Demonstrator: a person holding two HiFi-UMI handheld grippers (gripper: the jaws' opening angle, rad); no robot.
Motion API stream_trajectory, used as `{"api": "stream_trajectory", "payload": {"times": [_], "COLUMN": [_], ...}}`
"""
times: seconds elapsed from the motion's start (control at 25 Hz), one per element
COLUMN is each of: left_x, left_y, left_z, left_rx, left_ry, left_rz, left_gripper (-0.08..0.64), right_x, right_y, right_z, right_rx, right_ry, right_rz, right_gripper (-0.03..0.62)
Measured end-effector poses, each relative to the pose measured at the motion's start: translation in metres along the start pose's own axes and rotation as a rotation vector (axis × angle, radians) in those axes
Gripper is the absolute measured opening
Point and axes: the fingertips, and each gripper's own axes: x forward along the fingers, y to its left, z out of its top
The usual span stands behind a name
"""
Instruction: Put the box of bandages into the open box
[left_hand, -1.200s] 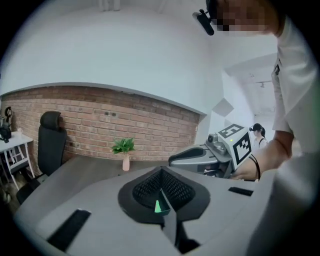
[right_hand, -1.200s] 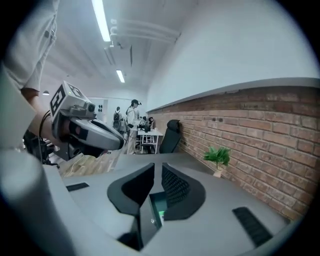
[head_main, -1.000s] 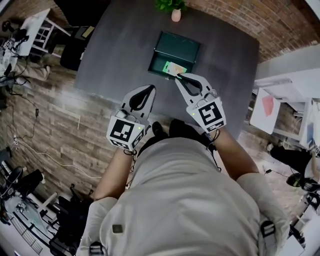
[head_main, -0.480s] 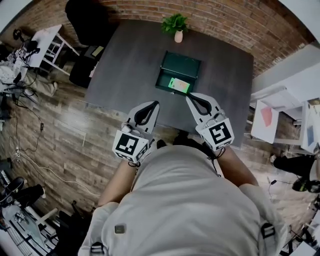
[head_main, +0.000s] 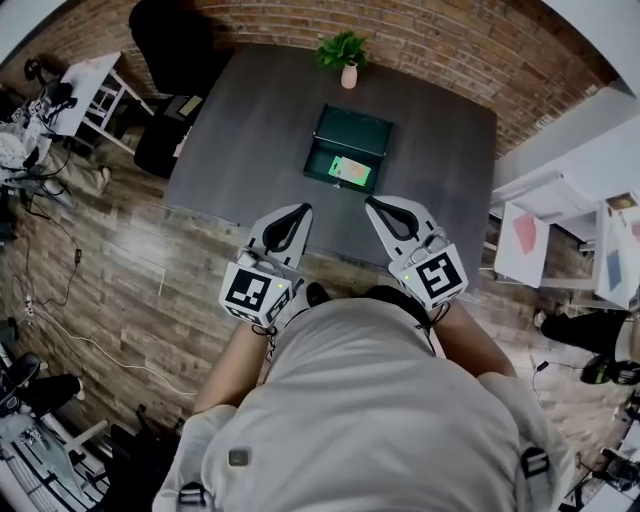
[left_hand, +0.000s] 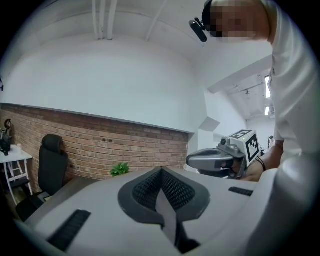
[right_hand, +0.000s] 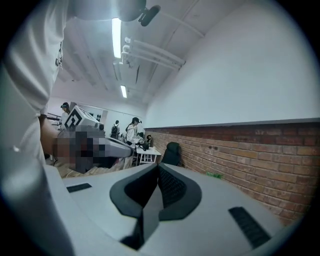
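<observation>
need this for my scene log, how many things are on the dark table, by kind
open dark green box: 1
light green box of bandages, lying inside that open box: 1
small green plant in a pale pot: 1
total: 3

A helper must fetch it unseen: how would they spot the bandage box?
Go to the dark table. At its middle lies an open green box. The bandage box lies inside it, the only pale thing against the dark lining.
</observation>
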Motion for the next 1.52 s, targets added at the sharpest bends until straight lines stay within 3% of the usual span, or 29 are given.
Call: {"api": "stream_trajectory", "payload": {"times": [0.32, 0.84, 1.12, 1.52], "left_x": [0.022, 0.03, -0.001, -0.075], "left_y": [-0.069, -0.204, -0.244, -0.287], "left_z": [0.019, -0.016, -0.012, -0.017], "left_rx": [0.024, -0.003, 0.011, 0.014], "left_ry": [-0.038, -0.018, -0.009, -0.01], "left_rz": [0.074, 0.263, 0.31, 0.29], "left_gripper": [0.015, 0.015, 0.015, 0.015], "right_x": [-0.058, -0.184, -0.218, -0.268], "right_y": [-0.023, -0.048, -0.019, 0.049], "right_z": [0.006, -0.044, -0.043, -0.042], "right_rx": [0.006, -0.016, -0.01, 0.005], "right_ry": [-0.067, -0.122, -0.137, -0.129], "right_rz": [0.095, 0.306, 0.368, 0.345], "right_gripper": [0.023, 0.023, 0.023, 0.023]}}
